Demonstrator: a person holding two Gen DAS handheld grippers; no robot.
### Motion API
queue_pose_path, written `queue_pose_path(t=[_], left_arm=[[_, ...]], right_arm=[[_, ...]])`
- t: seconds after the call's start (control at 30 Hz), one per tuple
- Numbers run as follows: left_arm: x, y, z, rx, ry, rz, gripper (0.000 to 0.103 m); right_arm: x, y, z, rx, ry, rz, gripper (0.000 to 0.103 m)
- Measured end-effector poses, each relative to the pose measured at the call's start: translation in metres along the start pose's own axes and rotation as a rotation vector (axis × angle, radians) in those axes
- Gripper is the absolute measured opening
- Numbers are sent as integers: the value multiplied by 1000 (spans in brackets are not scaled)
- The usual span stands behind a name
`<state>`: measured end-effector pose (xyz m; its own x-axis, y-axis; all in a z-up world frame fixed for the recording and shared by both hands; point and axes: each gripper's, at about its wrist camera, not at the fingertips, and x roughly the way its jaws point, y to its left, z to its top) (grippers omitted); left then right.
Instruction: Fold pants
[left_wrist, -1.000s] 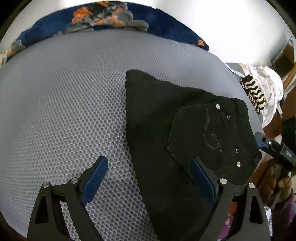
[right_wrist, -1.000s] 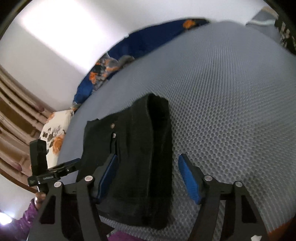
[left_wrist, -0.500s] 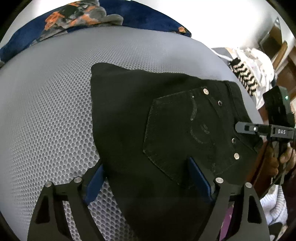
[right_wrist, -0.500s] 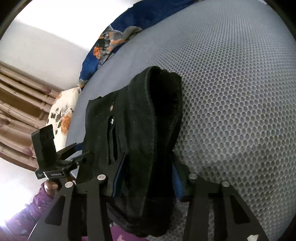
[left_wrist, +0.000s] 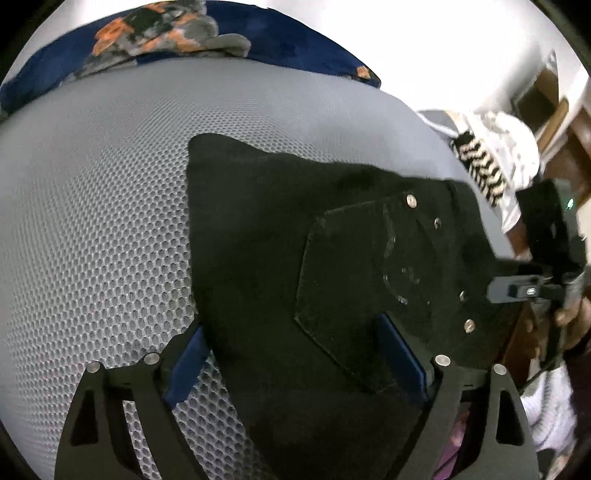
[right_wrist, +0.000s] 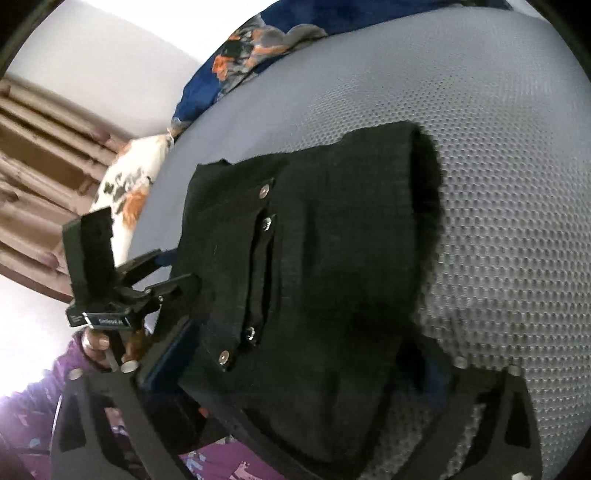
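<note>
The black pants lie folded into a thick bundle on the grey mesh bed surface, back pocket with rivets facing up. My left gripper is open, its blue pads straddling the bundle's near edge. In the right wrist view the pants fill the middle. My right gripper is open around the bundle's waistband end, its right pad hidden behind cloth. Each gripper shows in the other's view: the right gripper and the left gripper sit at opposite ends of the bundle.
A dark blue blanket with orange flowers lies along the bed's far edge. A floral pillow and brown curtains are on the left. White and striped clothes are piled at the right, by wooden furniture.
Both grippers have moved in over the folded pants, from beside the bundle to straddling its ends. The right gripper view has tilted and the bundle fills more of it.
</note>
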<state>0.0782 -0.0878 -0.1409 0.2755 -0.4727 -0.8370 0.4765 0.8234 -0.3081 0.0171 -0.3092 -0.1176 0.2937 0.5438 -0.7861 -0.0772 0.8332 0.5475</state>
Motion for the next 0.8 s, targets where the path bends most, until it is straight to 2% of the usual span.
queue_pose_path(t=[0.07,0.13,0.17,0.2,0.23,0.27,0.3,0.33,0.43,0.5,0.63,0.8], left_arm=[[2,-1,0,18,3,2,88],[1,3,0,-14,0,-25,87],[0,5,1,-30,-2,-33,86],[-3,9,-2,-36,-7,-30,78],[-4,10,-3,-33,-16,-11,66],[-5,11,-4,-27,-21,-6,60],[-5,12,-4,-25,-24,-8,55],[-6,15,-4,-31,-31,-20,48],[-12,26,-6,-74,-46,-55,31],[-17,31,-8,-100,-56,-69,25],[-28,33,-13,-117,-100,-86,17],[-50,47,-26,-145,-135,-89,15]], right_arm=[[1,2,1,7,-3,-19,103],[3,3,3,-7,-1,-21,99],[1,3,2,-11,-8,-37,89],[-1,2,1,-15,-15,-67,69],[-2,1,-1,-21,-20,-99,55],[-4,-3,-2,-17,-27,-122,44],[-6,-9,-3,11,-33,-76,40],[-7,-13,-6,22,-44,-53,39],[-7,-4,-8,-6,-73,-55,32],[-10,-3,-8,14,-104,-17,30],[-16,-6,-15,49,-162,28,28],[-17,-7,-26,86,-201,101,28]])
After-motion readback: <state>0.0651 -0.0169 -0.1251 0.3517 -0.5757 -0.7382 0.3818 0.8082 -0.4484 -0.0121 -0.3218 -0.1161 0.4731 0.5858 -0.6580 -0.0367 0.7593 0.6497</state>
